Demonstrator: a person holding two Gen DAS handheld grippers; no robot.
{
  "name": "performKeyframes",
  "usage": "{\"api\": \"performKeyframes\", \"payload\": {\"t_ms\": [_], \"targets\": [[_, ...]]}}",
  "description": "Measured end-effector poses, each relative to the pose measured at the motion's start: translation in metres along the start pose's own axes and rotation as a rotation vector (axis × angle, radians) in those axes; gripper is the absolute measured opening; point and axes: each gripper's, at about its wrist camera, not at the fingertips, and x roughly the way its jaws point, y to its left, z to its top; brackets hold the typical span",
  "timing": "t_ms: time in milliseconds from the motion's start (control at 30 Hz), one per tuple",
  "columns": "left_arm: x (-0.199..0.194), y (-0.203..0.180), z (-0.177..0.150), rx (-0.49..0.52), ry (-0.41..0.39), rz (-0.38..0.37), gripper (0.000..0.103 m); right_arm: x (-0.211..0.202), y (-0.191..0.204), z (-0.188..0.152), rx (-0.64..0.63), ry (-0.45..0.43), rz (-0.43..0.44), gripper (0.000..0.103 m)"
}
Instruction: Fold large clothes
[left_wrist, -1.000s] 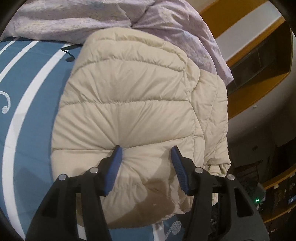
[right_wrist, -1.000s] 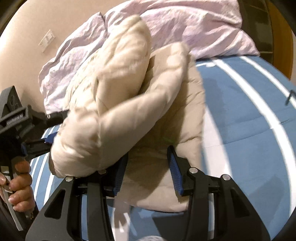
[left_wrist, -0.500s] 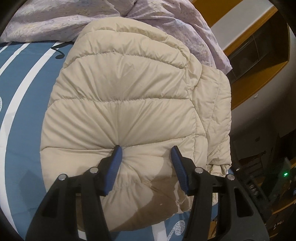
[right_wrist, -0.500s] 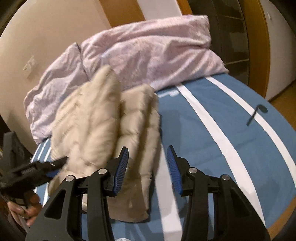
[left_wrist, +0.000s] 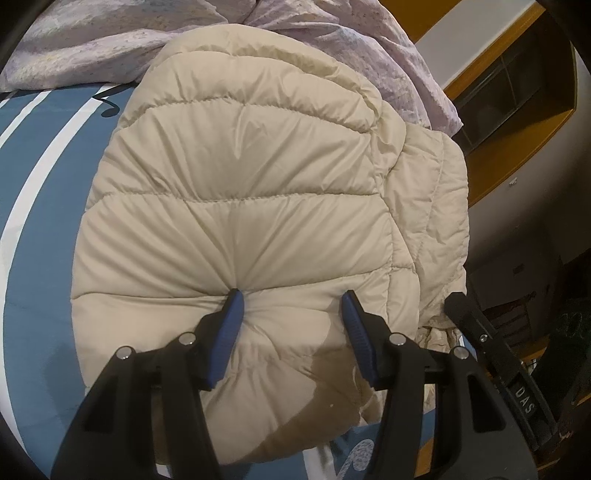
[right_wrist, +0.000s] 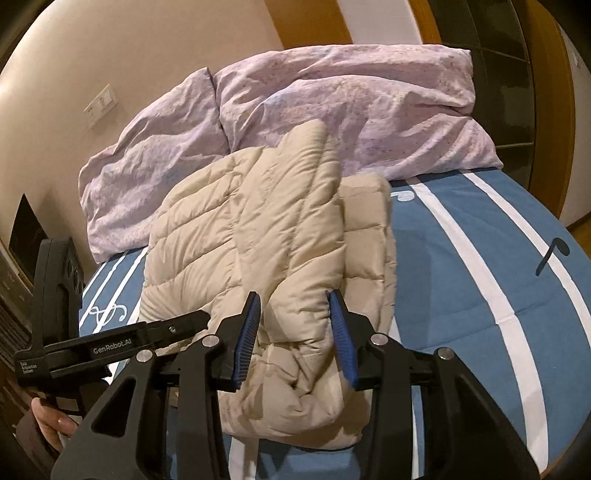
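Note:
A beige quilted puffer jacket (left_wrist: 240, 166) lies folded in a thick bundle on the blue bed cover (left_wrist: 37, 184). My left gripper (left_wrist: 291, 295) digs into its near edge; creases fan out from the fingertips and a puffy fold bulges between the pads. In the right wrist view the jacket (right_wrist: 258, 221) sits in front of the pillows. My right gripper (right_wrist: 293, 297) is closing, with a rolled fold of the near end filling the gap and dented at the right pad. The left tool's black body (right_wrist: 110, 343) reaches in from the left, held by a hand (right_wrist: 48, 421).
Two crumpled lilac pillows (right_wrist: 332, 110) lie at the head of the bed against a cream wall with a switch plate (right_wrist: 101, 103). The striped blue cover (right_wrist: 461, 277) stretches out to the right of the jacket. A wooden shelf unit (left_wrist: 517, 92) stands beyond the bed's edge.
In the right wrist view the jacket was lifted, blurred and close to the camera; now it lies lower on the bed. The right gripper has risen. The left grip looks unchanged.

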Motion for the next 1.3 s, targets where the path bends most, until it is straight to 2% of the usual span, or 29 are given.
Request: {"api": "performKeyframes", "payload": {"t_ms": [100, 167, 333, 433, 500, 733, 933, 1167, 1300], "targets": [[0.001, -0.001, -0.001, 0.007, 0.0, 0.0, 0.055, -0.002, 0.0, -0.003, -0.005, -0.028, -0.012, 0.037], [0.001, -0.002, -0.002, 0.013, 0.0, 0.001, 0.055, -0.009, 0.001, -0.002, 0.001, -0.069, 0.012, 0.037], [0.003, -0.003, -0.004, 0.026, -0.001, 0.006, 0.056, -0.005, 0.01, 0.0, -0.055, -0.075, -0.01, 0.037], [0.003, -0.005, -0.005, 0.039, -0.003, 0.011, 0.056, -0.018, 0.006, 0.001, -0.029, -0.15, -0.016, 0.036], [0.004, -0.006, -0.005, 0.046, -0.001, 0.011, 0.056, -0.022, 0.005, 0.004, -0.022, -0.163, -0.009, 0.036], [0.007, -0.01, -0.008, 0.062, -0.002, 0.013, 0.058, -0.003, 0.012, 0.0, -0.074, -0.074, 0.025, 0.036], [0.001, -0.004, -0.007, 0.049, 0.003, -0.018, 0.058, 0.029, 0.0, -0.015, -0.056, 0.034, -0.042, 0.035], [-0.01, 0.0, -0.004, 0.046, 0.008, -0.04, 0.057, 0.044, -0.015, -0.023, -0.03, 0.09, -0.056, 0.033], [-0.011, -0.005, -0.005, 0.073, 0.001, -0.024, 0.057, 0.05, -0.019, -0.026, -0.02, 0.115, -0.055, 0.033]]}}
